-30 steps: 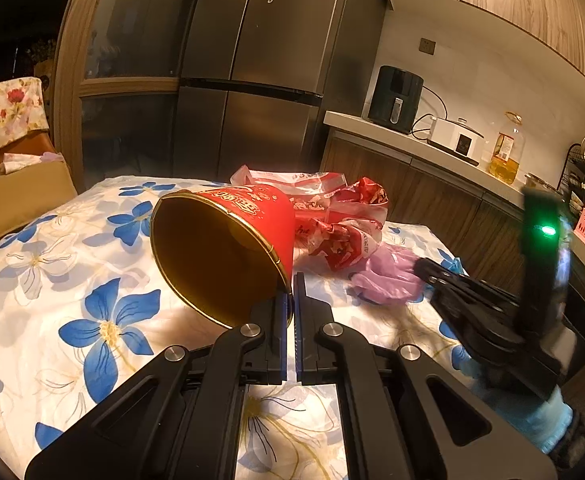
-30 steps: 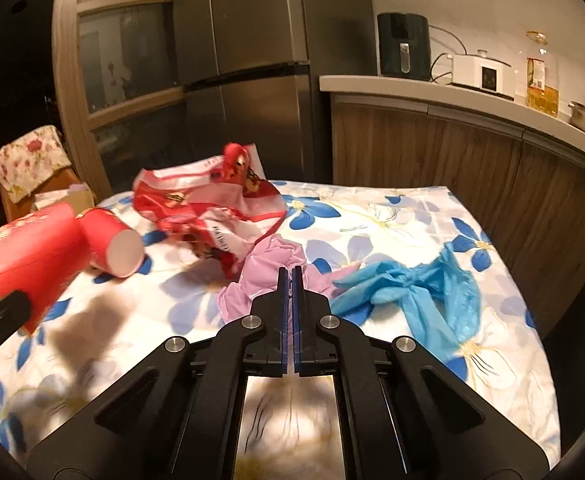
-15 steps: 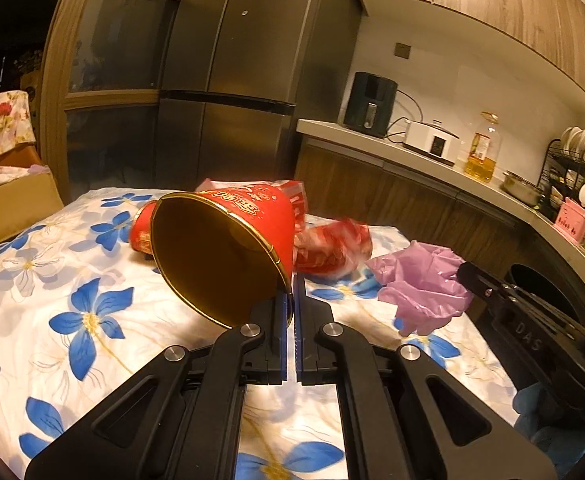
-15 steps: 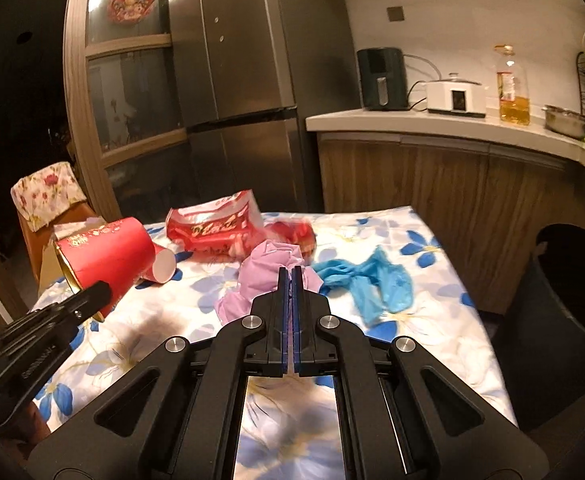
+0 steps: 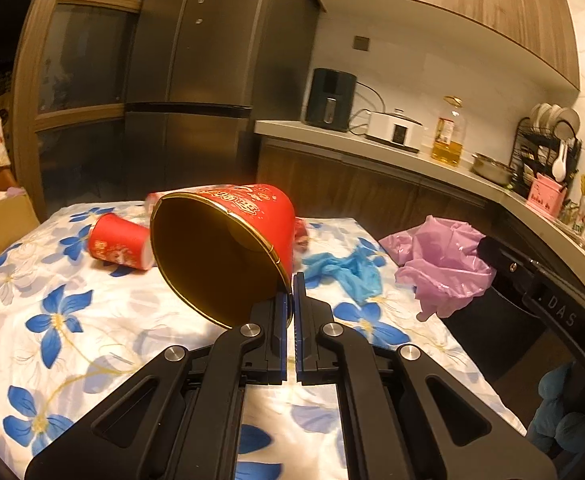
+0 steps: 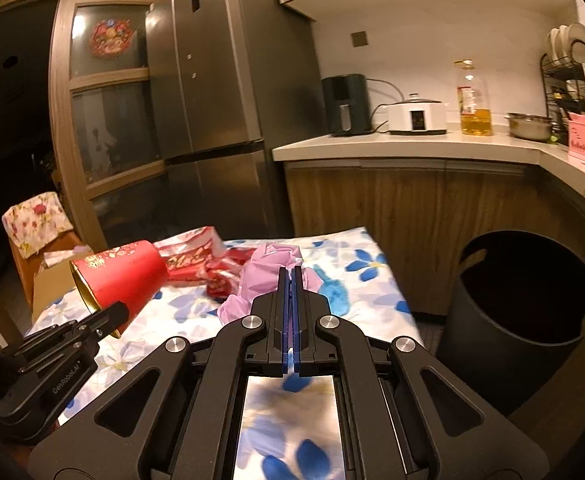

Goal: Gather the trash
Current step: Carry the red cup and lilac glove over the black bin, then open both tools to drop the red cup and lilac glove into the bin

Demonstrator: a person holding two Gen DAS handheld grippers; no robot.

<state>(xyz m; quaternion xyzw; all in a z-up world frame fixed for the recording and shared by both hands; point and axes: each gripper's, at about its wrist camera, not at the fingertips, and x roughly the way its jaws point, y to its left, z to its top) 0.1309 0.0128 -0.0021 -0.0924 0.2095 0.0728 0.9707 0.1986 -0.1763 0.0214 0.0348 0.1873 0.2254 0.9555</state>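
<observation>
While both loads hang clear of the table: the step in hand looks like the carry to the bin [image 6: 520, 304] — pickup is done for two pieces, release is not yet made.

Landmark: bin, a dark open tub on the floor just off the table's [image 6: 376, 280] near corner, below the counter.

Left gripper [image 5: 292, 292]: fingers pinched nearly together on the rim of the big cup [image 5: 228, 248]; cup tilted, mouth toward the camera, raised above the table, on the side away from the bin.

Right gripper [image 6: 291, 280]: fingers pressed tight, only a sliver between them, clamping the pink bag [image 6: 260, 280]; bag droops over the table edge nearest the bin.

Next move, as I judge it: swing each load over the bin's mouth before parting the fingers — the bag is limp and may cling to a pad, the cup is held by a thin rim and could twist out early.

Left on the table, farther from the bin:
- small cup [image 5: 120, 242], lying on its side
- red wrapper [image 6: 196, 260], crumpled
- blue bag [image 5: 344, 272], closest of the three to the bin

Progress: partial; three pieces not yet collected.
</observation>
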